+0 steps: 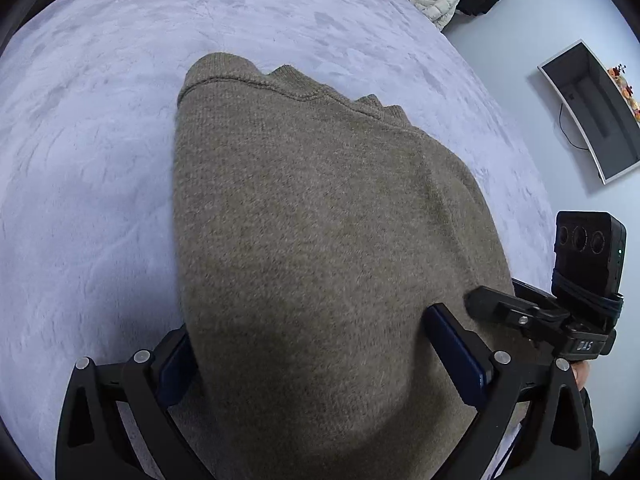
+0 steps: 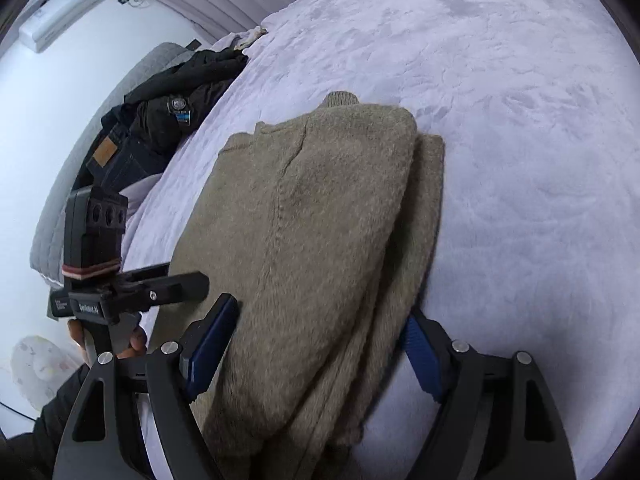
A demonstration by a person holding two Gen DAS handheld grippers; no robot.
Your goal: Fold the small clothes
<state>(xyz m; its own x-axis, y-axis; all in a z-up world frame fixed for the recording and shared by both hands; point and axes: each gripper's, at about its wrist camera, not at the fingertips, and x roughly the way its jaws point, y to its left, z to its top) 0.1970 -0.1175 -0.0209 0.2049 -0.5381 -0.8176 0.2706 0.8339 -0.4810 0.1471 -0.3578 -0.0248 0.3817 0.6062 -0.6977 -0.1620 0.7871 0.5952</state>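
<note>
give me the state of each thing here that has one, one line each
olive-brown knitted sweater: folded in layers, lying flat on the bed
pale lilac plush bedspread: spread out, sweater resting on it
left gripper: open, jaws astride the sweater's near end
right gripper: open, jaws astride the sweater's near end
dark clothes pile: unfolded, heaped at the bed's edge

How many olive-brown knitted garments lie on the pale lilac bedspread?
1: a folded olive-brown knitted sweater lies mid-bedspread, its near end between both grippers' open jaws. Dark clothes sit piled at the bed's edge; more could be hidden underneath.
</note>
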